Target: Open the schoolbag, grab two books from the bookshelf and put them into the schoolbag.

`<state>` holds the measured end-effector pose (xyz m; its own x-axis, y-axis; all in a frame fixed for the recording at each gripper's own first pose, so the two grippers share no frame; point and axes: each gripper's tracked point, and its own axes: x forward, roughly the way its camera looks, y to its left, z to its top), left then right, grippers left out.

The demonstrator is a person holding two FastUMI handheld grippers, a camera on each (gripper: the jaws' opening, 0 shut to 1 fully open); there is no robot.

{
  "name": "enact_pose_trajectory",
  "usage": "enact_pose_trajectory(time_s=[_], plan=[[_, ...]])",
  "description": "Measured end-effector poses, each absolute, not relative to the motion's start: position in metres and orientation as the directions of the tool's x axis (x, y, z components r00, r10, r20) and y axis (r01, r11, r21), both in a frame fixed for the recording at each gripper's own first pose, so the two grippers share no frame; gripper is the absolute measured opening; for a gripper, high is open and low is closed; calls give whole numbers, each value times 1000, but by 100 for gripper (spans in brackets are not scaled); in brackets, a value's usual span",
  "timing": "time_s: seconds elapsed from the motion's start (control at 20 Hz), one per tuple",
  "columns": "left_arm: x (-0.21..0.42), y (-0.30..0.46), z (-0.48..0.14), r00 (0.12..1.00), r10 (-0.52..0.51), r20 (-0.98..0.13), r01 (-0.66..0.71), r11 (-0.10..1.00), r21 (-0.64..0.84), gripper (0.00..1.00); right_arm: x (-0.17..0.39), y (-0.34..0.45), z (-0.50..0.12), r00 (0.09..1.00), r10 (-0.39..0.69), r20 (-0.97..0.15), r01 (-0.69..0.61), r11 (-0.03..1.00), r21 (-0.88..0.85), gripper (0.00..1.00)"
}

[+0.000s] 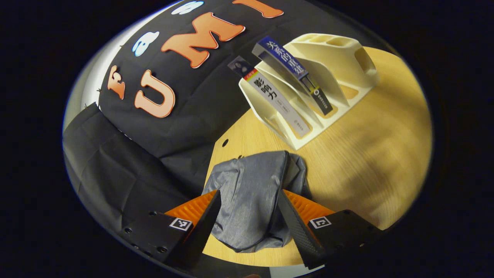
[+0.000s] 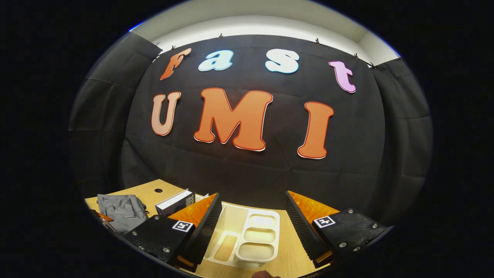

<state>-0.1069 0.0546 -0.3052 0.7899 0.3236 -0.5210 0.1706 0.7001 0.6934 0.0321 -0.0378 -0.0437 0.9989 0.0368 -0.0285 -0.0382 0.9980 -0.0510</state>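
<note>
In the left gripper view the grey schoolbag (image 1: 251, 208) lies slumped on the wooden table, near its edge. My left gripper (image 1: 249, 193) is open, one finger on each side of the bag's top. Beyond it stands the cream bookshelf (image 1: 335, 65), holding a white-spined book (image 1: 278, 102) and a dark blue book (image 1: 287, 65), both leaning in its slots. In the right gripper view my right gripper (image 2: 252, 196) hangs open over the bookshelf (image 2: 254, 235) with nothing between its fingers. A book (image 2: 173, 202) and the schoolbag (image 2: 121, 210) lie to its left.
The wooden table (image 1: 366, 154) has open surface to the right of the bag and a small round hole (image 1: 225, 142) near its back edge. Black cloth walls close the booth behind and beside the table.
</note>
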Motion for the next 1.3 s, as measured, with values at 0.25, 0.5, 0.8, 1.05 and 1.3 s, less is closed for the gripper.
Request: enact_pose_trajectory(time_s=[0.25, 0.5, 0.8, 1.05, 1.3], plan=[[-107, 75, -300, 773, 433, -463, 117, 620, 776, 86, 34, -44, -45, 999, 35, -27, -36, 998, -41, 97], [-84, 99, -296, 751, 477, -456, 89, 611, 787, 70, 36, -43, -45, 998, 51, -30, -52, 998, -26, 97], [-58, 119, -328, 682, 507, -527, 149, 610, 779, 25, 30, -42, -40, 997, 76, -15, -76, 997, -10, 97], [-63, 110, -328, 639, 458, -618, 194, 682, 705, 6, 32, -47, -39, 997, 73, -10, -73, 997, -5, 97], [-59, 104, -315, 588, 331, -738, 220, 813, 539, 4, 39, -43, -38, 998, 60, -21, -60, 998, -16, 97]])
